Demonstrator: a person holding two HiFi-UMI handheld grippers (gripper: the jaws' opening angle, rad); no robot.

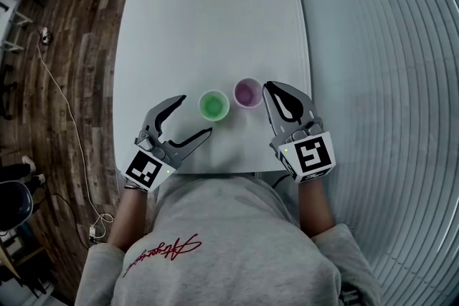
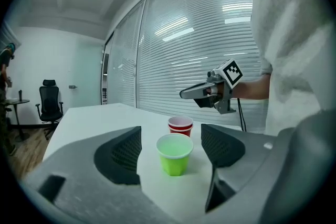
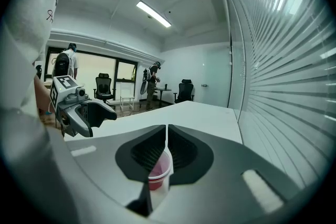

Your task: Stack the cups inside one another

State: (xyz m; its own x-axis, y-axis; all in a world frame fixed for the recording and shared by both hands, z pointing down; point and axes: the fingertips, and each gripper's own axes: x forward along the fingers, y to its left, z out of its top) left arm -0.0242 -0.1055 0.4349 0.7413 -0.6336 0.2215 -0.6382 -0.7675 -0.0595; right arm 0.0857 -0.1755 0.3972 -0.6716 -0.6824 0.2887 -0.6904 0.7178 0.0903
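Wide-open left claw [image 1: 196, 115] faces the green cup [image 1: 214, 105]; right claw [image 1: 267, 87] pinches the red cup [image 2: 180, 124].

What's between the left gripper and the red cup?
The green cup, upright and untouched, in front of the open left gripper; the red cup stands just behind it. The left gripper view shows it.

The left gripper [image 1: 196, 115] holds its jaws wide apart, with neither pad pressing on anything. The right gripper [image 1: 267, 87] has its jaws closed together. The left forearm [image 1: 130, 206] and right forearm [image 1: 315, 210] extend forward, bare below pushed-up sleeves.
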